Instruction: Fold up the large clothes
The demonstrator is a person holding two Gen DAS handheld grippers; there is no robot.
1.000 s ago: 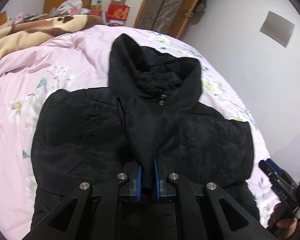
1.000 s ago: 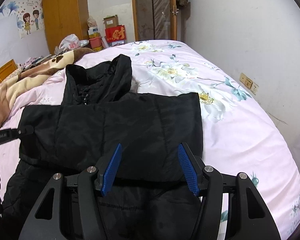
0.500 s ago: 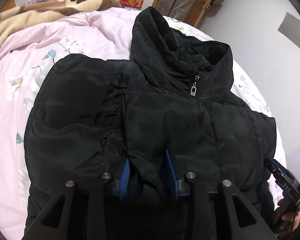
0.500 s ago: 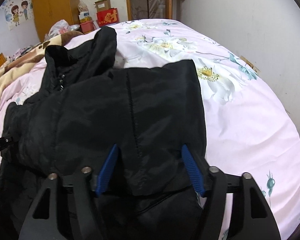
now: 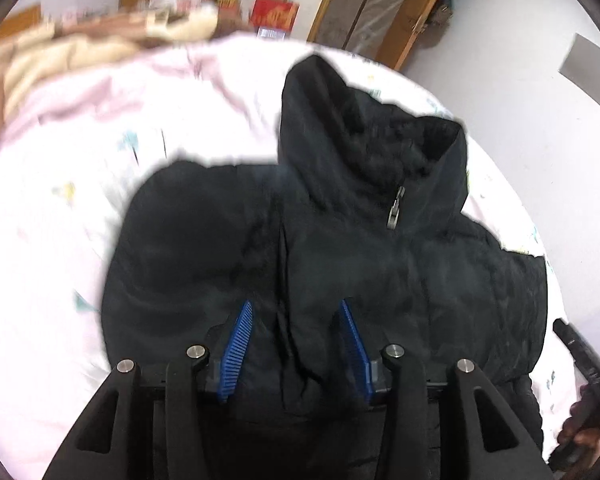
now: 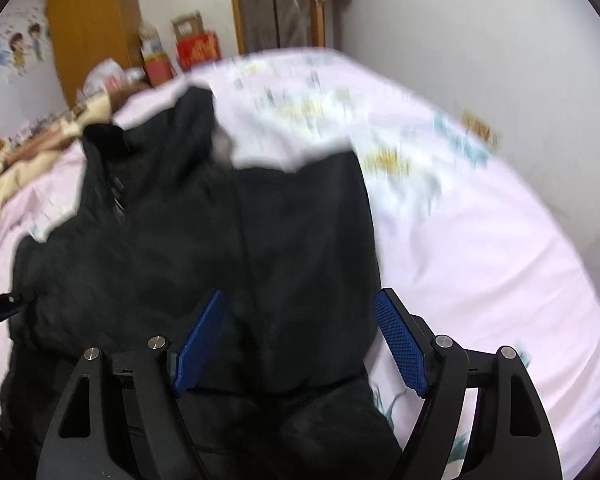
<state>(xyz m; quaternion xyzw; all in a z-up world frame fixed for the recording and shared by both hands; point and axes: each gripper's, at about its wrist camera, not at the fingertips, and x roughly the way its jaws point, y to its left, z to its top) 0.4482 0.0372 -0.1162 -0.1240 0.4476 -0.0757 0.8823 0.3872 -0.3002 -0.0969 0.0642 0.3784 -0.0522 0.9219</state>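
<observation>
Left wrist view
Left gripper (image 5: 296, 322): jaws spread wide, blue pads apart, nothing pinched; a ridge of black cloth runs between them, touching neither pad as far as the blur allows.
Jacket (image 5: 380, 264): black padded, lying on the bed, filling the centre; hood (image 5: 340, 128) points to 12 o'clock, zip pull (image 5: 394, 210) at about 1 o'clock from the pads.
Sleeve (image 5: 188, 240): folded in over the body, at 10 o'clock from the pads.
Bed (image 5: 60, 208): pink flowered cover, showing at 9 and 3 o'clock of the jacket.
Blanket (image 5: 60, 52): tan and brown, heaped at 11 o'clock, blurred.
Right gripper (image 5: 580, 364): edge only, at 4 o'clock; state not readable here.

Right wrist view
Right gripper (image 6: 300, 328): jaws wide open, holding nothing; pads flank the jacket's (image 6: 220, 248) folded right edge.
Bed (image 6: 480, 240): bare cover from 1 to 4 o'clock.
Left gripper (image 6: 4, 306): tip at 9 o'clock, against the jacket's far side.
Wardrobe (image 6: 88, 32): orange-brown, at 11 o'clock.
</observation>
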